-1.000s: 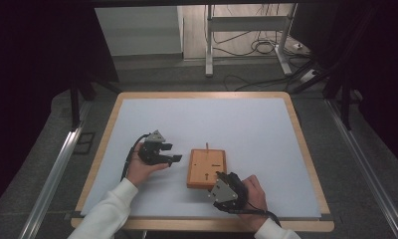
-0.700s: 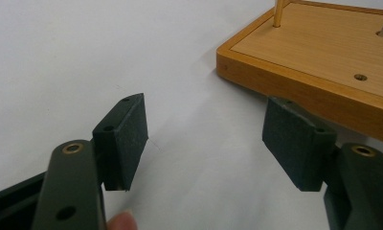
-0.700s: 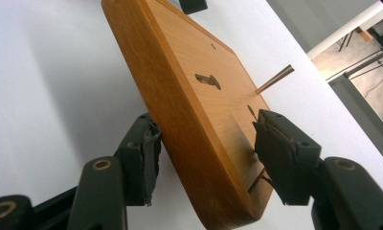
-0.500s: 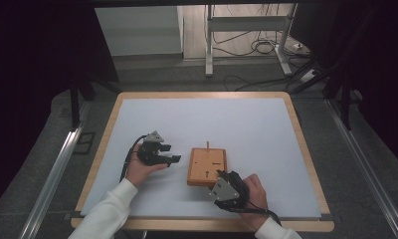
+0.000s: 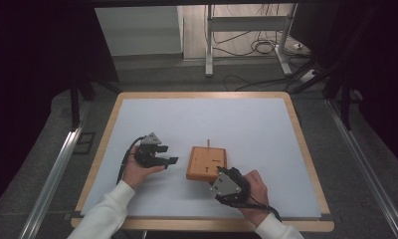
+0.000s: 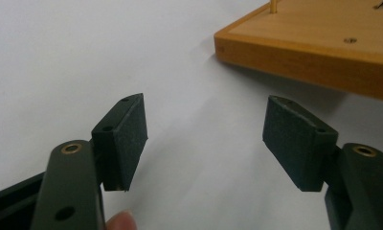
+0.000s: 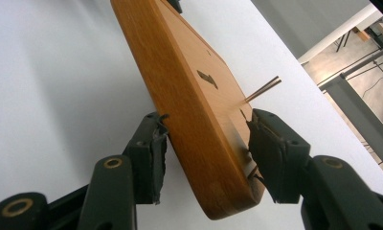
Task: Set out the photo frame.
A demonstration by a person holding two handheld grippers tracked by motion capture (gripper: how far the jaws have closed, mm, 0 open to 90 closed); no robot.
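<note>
I am looking at an orange-brown wooden board (image 5: 206, 163), its top paler than its darker honey edge, marked with small dark spots and carrying a thin pale peg (image 5: 207, 143). It is lying on a plain white table surface (image 5: 227, 119) framed by a light wood rim (image 5: 306, 149). Both the left gripper (image 6: 206, 139) and the right gripper (image 7: 206, 158) are showing matt black jaws with brass-coloured rivets. The sleeves (image 5: 107, 214) are showing white.

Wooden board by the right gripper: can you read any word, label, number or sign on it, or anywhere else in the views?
None readable. The wooden board bears only small dark marks with no letters or digits to make out, plus a thin upright peg. The white table mat and both grippers carry no text.
</note>
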